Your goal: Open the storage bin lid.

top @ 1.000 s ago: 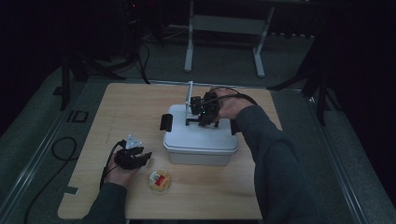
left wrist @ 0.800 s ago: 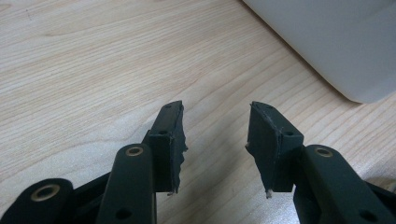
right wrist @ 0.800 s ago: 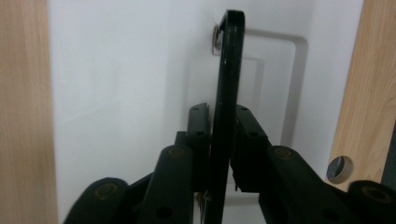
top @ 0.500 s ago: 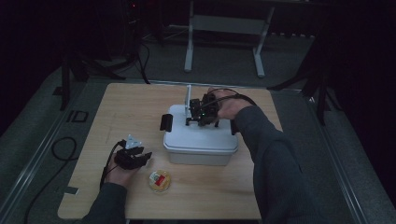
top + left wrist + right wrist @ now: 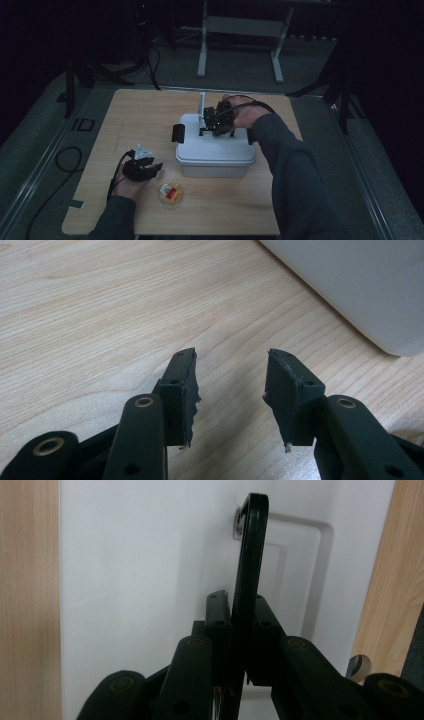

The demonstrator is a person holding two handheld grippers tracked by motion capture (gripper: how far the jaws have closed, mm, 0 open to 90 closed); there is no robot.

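A white lidded box stands mid-table, with a black handle raised upright on its lid. My right gripper reaches in over the lid from the right and is shut on that handle, one pad against each side. From above, the same gripper sits on top of the box. My left gripper rests low on the table to the box's left. Its jaws stand open over bare wood, and the box's corner is ahead of them.
A small round container with red and yellow contents lies near the front edge, just right of the left hand. A black latch sits on the box's left side. A metal stand is on the floor beyond the table.
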